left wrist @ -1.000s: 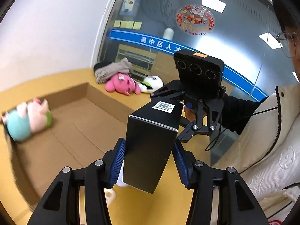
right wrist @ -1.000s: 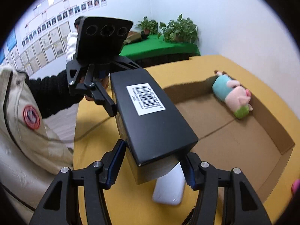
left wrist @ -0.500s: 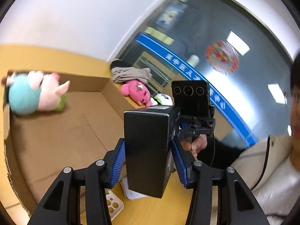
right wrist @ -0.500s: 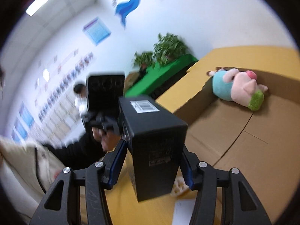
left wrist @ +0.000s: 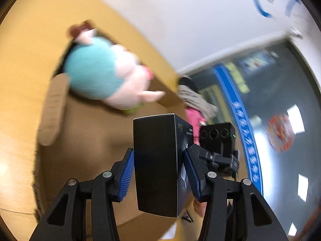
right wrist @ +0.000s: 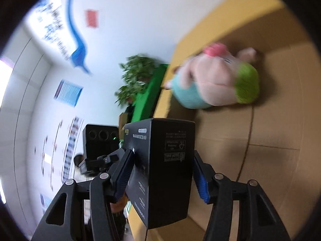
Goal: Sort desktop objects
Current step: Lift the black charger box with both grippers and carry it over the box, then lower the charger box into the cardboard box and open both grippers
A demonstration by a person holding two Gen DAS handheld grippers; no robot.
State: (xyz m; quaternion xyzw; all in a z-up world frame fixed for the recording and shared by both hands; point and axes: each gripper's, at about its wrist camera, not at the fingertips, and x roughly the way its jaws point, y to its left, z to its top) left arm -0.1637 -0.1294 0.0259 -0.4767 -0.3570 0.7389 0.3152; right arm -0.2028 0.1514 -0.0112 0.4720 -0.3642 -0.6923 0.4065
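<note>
Both tongs swung black box (left wrist: 158, 166) over cardboard tray (left wrist: 54, 108) holding plush pig (left wrist: 104, 80).

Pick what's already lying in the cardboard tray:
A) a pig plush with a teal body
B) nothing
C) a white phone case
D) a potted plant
A: the pig plush, teal body and pink head, lies on the cardboard tray floor near its wall, beyond the black box that both grippers hold.

Likely an office, blurred wall posters (right wrist: 67, 95), potted plants (right wrist: 138, 76), glass partition (left wrist: 280, 104), yellow desk (left wrist: 24, 80)
</note>
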